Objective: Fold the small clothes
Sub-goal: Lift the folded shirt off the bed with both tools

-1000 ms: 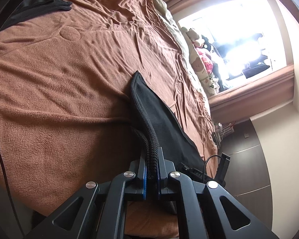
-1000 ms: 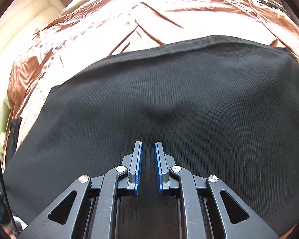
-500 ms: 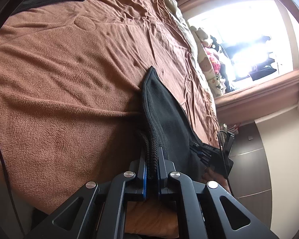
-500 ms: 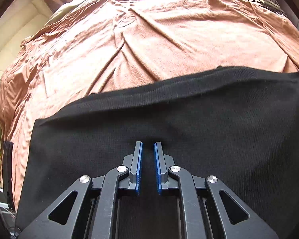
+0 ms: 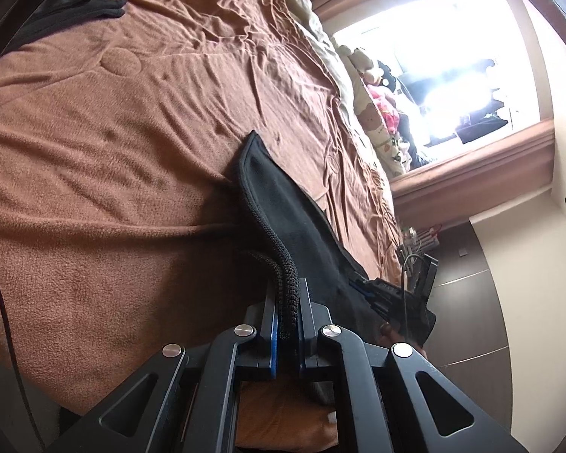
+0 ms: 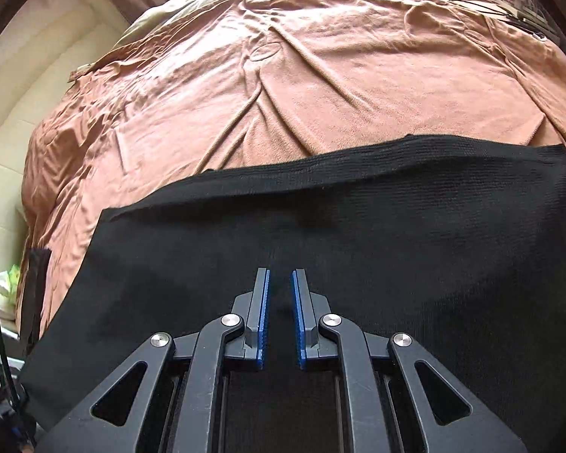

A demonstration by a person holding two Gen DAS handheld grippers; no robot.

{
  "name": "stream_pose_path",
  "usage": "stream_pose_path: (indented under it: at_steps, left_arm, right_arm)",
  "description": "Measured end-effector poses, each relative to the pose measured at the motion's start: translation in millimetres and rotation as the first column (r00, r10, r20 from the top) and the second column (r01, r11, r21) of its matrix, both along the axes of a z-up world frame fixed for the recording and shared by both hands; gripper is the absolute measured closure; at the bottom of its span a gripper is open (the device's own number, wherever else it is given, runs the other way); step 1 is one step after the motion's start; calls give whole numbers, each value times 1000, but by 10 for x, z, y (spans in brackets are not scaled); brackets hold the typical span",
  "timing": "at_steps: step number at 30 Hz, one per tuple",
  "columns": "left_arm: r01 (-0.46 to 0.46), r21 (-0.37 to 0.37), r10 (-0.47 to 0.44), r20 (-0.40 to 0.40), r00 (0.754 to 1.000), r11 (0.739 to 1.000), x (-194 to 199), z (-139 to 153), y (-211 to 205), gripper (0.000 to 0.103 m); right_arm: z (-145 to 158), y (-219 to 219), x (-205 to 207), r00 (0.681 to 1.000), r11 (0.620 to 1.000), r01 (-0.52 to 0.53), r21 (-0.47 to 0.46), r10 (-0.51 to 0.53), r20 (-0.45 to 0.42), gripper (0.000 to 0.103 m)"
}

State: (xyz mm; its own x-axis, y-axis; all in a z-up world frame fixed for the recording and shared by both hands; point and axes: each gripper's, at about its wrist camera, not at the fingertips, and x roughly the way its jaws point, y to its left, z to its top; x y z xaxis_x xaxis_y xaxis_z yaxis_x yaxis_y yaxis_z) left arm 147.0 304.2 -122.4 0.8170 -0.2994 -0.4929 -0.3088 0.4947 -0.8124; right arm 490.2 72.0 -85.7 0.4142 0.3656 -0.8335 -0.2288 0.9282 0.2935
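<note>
A black knit garment (image 6: pixel 358 249) lies spread over the near part of a brown blanket (image 6: pixel 320 94) on a bed. In the left wrist view the same garment (image 5: pixel 283 211) is seen edge-on, and my left gripper (image 5: pixel 286 294) is shut on its thick rolled hem. My right gripper (image 6: pixel 280 283) sits over the middle of the garment with its blue pads (image 6: pixel 263 321) a narrow gap apart; black cloth fills the gap, and I cannot tell whether it is pinched.
Another dark garment (image 5: pixel 75 3) lies at the far corner of the bed. Pillows and soft toys (image 5: pixel 377 113) line the bed's side under a bright window. A dark wardrobe (image 5: pixel 468 321) stands to the right. A cream padded headboard (image 6: pixel 26 113) is to the left.
The garment's far edge has drawn back toward me, baring more blanket in the right wrist view. The left gripper has kept its hold on the hem while shifting slightly.
</note>
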Motion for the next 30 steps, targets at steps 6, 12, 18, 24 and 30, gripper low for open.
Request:
stream_pose_path:
  at_steps: [6, 12, 18, 24, 30]
  left_arm:
    - [24, 30, -25, 40, 999, 999, 157, 269, -74, 96]
    - [60, 73, -65, 74, 995, 996, 365, 552, -176, 96]
    - [112, 123, -125, 104, 987, 986, 611, 844, -377, 96]
    - [165, 163, -187, 132, 973, 973, 802, 1091, -614, 96]
    - [224, 193, -252, 130, 959, 955, 1031, 1248, -899, 96]
  right_arm:
    - [-111, -244, -362, 998, 1000, -17, 27, 18, -57, 94]
    - [-206, -361, -745, 994, 998, -39, 54, 44, -97, 94]
    - [-166, -517, -972, 992, 993, -39, 107, 51, -112, 94]
    - [-196, -676, -1143, 989, 986, -28, 162, 50, -138, 94]
    - [-205, -773, -1218, 987, 982, -37, 185, 65, -145, 94]
